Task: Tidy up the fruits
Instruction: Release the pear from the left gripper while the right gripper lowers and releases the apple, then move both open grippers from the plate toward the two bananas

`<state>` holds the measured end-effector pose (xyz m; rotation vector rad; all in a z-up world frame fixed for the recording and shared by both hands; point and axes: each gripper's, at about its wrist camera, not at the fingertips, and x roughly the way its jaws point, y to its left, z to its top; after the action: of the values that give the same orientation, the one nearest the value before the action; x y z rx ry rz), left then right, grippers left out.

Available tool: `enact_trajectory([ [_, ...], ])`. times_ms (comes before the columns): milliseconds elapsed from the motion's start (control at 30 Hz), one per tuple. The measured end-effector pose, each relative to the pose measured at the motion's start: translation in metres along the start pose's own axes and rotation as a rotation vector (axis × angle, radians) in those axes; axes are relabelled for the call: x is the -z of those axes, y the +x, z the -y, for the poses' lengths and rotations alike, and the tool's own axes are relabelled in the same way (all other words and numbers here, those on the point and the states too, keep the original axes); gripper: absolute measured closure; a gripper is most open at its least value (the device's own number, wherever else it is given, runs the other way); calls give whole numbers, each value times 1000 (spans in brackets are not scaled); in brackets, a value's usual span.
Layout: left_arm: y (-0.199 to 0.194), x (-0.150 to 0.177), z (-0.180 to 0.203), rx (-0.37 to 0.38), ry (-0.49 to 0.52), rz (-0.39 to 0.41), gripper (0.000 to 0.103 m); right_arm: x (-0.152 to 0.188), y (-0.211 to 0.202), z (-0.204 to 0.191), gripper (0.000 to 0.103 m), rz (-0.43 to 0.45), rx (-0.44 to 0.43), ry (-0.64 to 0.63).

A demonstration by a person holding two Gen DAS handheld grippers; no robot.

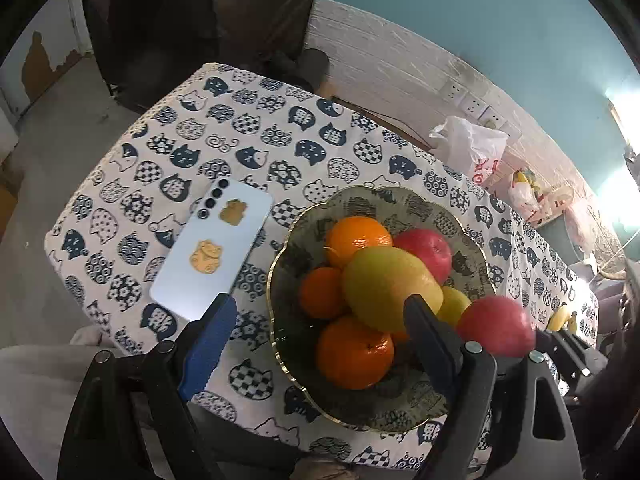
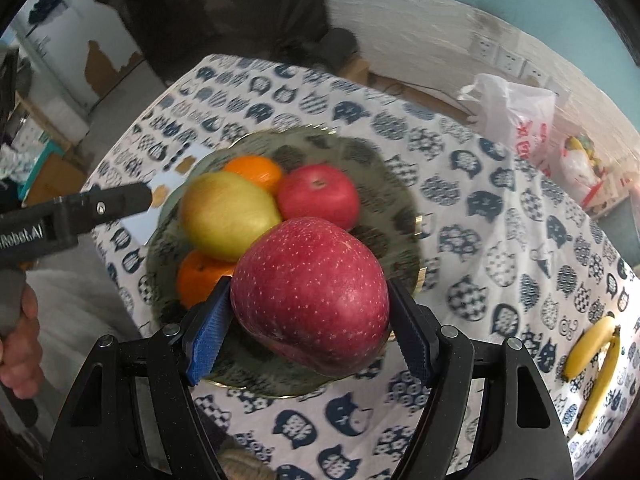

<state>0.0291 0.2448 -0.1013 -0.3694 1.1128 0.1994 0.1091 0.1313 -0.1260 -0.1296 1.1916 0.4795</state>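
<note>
A gold-rimmed glass bowl [image 1: 280, 344] [image 2: 384, 184] on the cat-print cloth holds oranges [image 1: 356, 236], a yellow-green mango [image 1: 388, 288] [image 2: 228, 216] and a red apple [image 1: 428, 248] [image 2: 320, 196]. My right gripper [image 2: 310, 312] is shut on a second red apple [image 2: 312, 296] and holds it above the bowl's near side; this apple also shows in the left wrist view [image 1: 496, 328]. My left gripper [image 1: 320, 312] is open and empty, hovering at the bowl's left side. It shows in the right wrist view as a black finger [image 2: 104, 204].
A pale blue phone [image 1: 212, 248] with stickers lies left of the bowl. Two bananas [image 2: 596, 364] lie on the cloth at the right. White plastic bags [image 1: 472, 148] [image 2: 516, 112] sit at the table's far edge by the wall.
</note>
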Motion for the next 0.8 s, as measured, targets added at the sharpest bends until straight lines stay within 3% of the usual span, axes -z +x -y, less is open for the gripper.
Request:
enact_trajectory([
  [300,-12,4,-2,-12,10,14,16,12,13,-20,27,-30,-1,-22],
  [433,-19,5,-1,-25,18,25,16,9,3,-22,26,12,-32,-4],
  [800,-36,7,23,6,55,53,16,9,-42,7,24,73,63,37],
])
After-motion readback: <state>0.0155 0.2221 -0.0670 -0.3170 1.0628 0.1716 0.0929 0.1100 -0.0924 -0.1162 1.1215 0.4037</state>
